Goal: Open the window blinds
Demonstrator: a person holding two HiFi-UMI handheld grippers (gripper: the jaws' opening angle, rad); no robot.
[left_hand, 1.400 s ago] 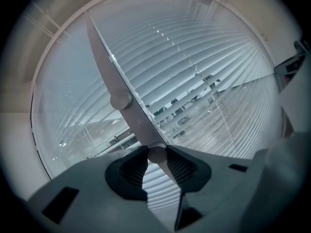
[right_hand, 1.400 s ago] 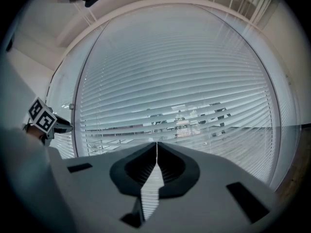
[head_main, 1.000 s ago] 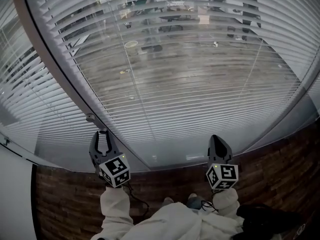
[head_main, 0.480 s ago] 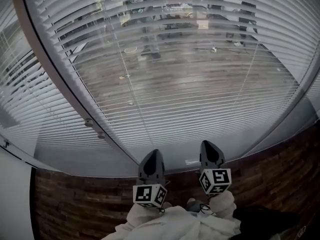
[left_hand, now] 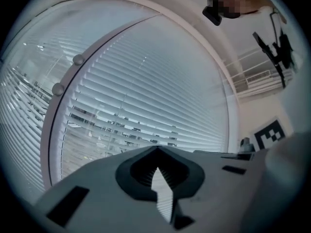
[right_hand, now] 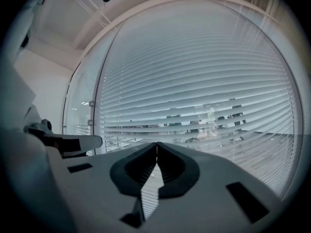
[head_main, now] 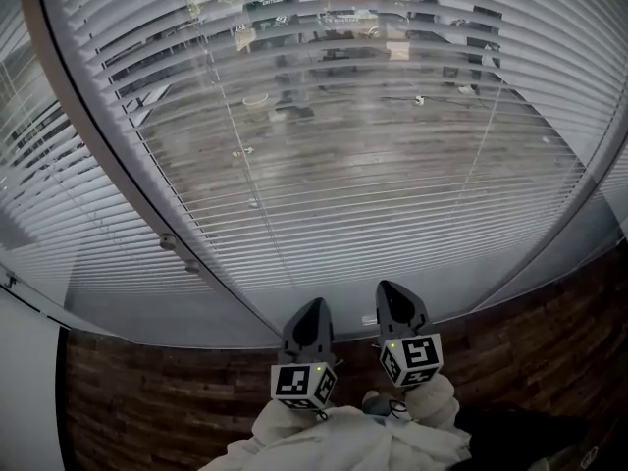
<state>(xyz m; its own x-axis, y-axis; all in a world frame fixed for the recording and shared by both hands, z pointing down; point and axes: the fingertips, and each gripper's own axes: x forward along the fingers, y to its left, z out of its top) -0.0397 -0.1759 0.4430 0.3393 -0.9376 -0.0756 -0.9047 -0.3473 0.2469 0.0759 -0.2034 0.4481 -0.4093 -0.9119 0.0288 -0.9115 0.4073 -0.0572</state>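
White slatted window blinds (head_main: 373, 145) fill the window ahead, with the slats tilted so the room beyond shows through. They also fill the left gripper view (left_hand: 146, 101) and the right gripper view (right_hand: 204, 81). Two small round knobs (head_main: 168, 242) sit on the curved frame post at the left, also seen as knobs (left_hand: 77, 59) and knobs (right_hand: 91, 103). My left gripper (head_main: 316, 304) is shut on nothing, low and central, well right of the knobs. My right gripper (head_main: 385, 287) is close beside it, also shut and empty. Both point at the blinds' lower edge without touching.
A thin cord (head_main: 231, 135) hangs down the blinds at the left and another cord (head_main: 486, 155) at the right. A second blinded pane (head_main: 49, 194) lies left of the frame post (head_main: 108, 155). Dark brick-patterned surface (head_main: 147, 400) runs below the sill. White sleeves (head_main: 343, 440) show at the bottom.
My left gripper left the knobs on the frame post, swung right to sit beside the right gripper, rolled over and closed its jaws. The right gripper drifted slightly left.
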